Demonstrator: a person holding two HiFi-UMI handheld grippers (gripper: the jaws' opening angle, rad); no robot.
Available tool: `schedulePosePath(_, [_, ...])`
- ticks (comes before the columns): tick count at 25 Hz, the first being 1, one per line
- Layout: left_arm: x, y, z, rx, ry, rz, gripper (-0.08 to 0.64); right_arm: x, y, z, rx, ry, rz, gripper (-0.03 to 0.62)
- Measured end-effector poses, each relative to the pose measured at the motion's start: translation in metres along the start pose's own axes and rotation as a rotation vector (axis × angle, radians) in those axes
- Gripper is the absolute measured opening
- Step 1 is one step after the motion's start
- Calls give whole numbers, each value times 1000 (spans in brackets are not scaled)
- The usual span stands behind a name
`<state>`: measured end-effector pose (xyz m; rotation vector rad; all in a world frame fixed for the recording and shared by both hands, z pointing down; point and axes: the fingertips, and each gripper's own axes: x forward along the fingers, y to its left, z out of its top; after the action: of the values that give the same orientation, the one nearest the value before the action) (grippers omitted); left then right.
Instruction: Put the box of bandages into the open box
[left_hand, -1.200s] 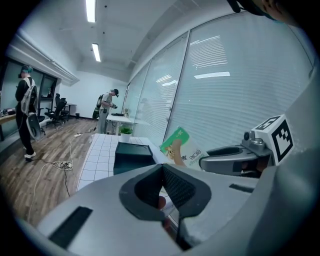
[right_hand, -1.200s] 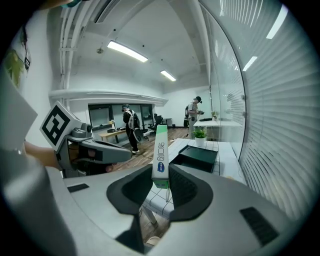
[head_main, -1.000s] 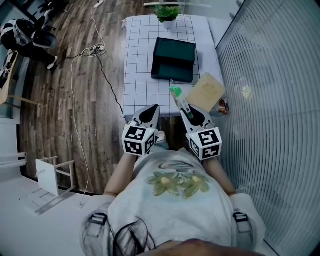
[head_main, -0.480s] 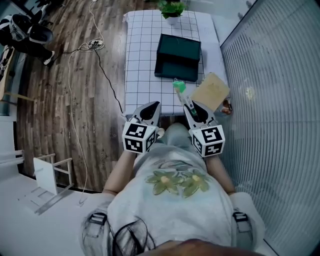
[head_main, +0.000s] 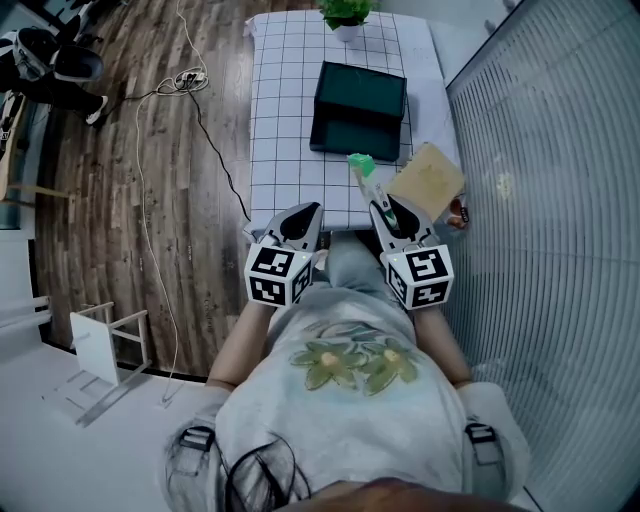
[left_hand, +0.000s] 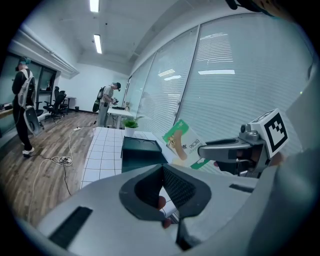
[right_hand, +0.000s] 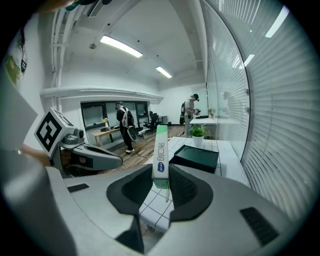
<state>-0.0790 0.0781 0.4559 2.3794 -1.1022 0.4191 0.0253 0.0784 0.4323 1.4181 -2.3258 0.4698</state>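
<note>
A slim green-and-white box of bandages (head_main: 361, 171) (right_hand: 160, 152) (left_hand: 183, 142) sticks up and forward from my right gripper (head_main: 379, 206) (right_hand: 161, 172), which is shut on its lower end. It hangs over the near edge of the checked table (head_main: 283, 120). The open dark green box (head_main: 352, 141) (right_hand: 195, 156) (left_hand: 140, 151) stands farther back on that table, beyond the bandage box. My left gripper (head_main: 303, 216) (left_hand: 162, 169) hovers at the table's near edge, left of the right one, with its tips together and nothing in them.
A potted plant (head_main: 345, 12) stands at the table's far end. A tan board (head_main: 428, 183) leans at the table's right corner beside the glass wall (head_main: 540, 150). Cables (head_main: 175, 90) trail over the wooden floor on the left. A white frame (head_main: 108, 345) and people stand farther off.
Both grippers have come closer to the table. The bandage box, still in the right gripper, now reaches over the table's near edge toward the dark green box.
</note>
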Motion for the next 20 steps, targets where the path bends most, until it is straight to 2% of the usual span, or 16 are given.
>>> schedulePosePath(6, [23, 14, 13, -8, 3, 8, 8, 22, -19, 9, -2, 12, 3, 95])
schedulePosePath(13, [50, 37, 43, -8, -12, 29, 8, 50, -48, 38, -18, -8, 3, 95])
schedulePosePath(20, [76, 46, 54, -14, -6, 28, 8, 75, -67, 46, -18, -3, 14, 95])
